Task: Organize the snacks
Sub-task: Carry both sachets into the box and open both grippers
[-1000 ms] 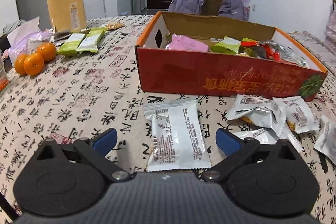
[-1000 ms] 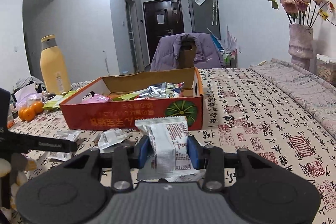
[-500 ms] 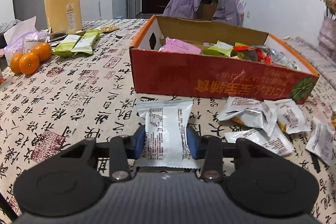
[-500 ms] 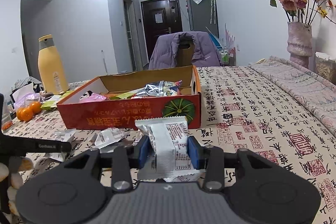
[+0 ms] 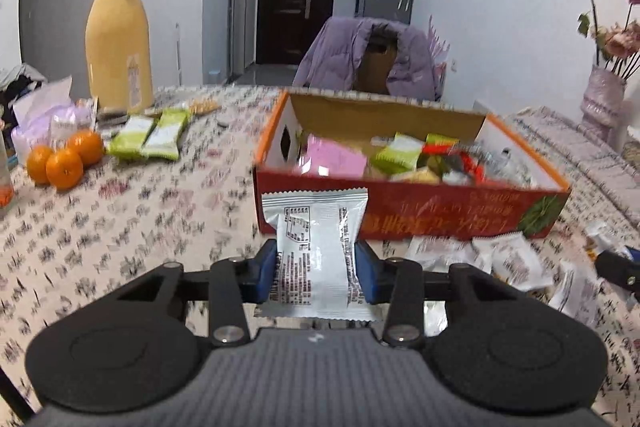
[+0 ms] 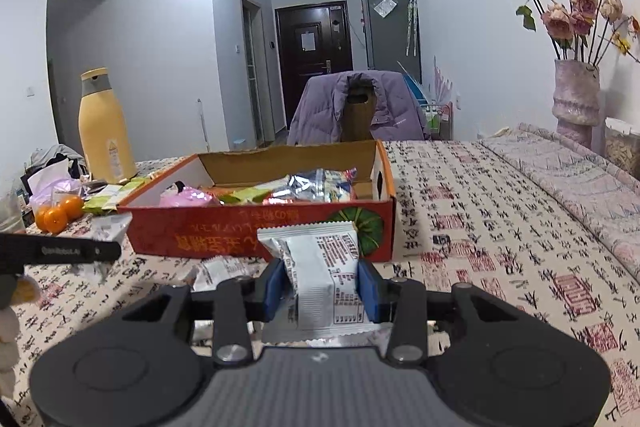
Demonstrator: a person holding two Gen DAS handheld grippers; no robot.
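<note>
My left gripper (image 5: 316, 273) is shut on a white snack packet (image 5: 316, 247) and holds it above the table, in front of the red cardboard box (image 5: 440, 217). The box holds several pink, green and silver snacks. My right gripper (image 6: 322, 285) is shut on another white snack packet (image 6: 324, 275), held just before the same box (image 6: 224, 231) near its right end. More white packets (image 5: 508, 259) lie on the tablecloth in front of the box. The left gripper's body (image 6: 60, 251) shows at the left edge of the right wrist view.
A yellow bottle (image 5: 118, 39), three oranges (image 5: 64, 159) and green snack packets (image 5: 148, 139) sit at the table's left. A chair with a purple jacket (image 5: 372, 59) stands behind the table. A vase of dried roses (image 6: 576, 95) stands at the right.
My left gripper closed on the white packet that lay on the table and lifted it toward the box. My right gripper kept its packet and rose slightly.
</note>
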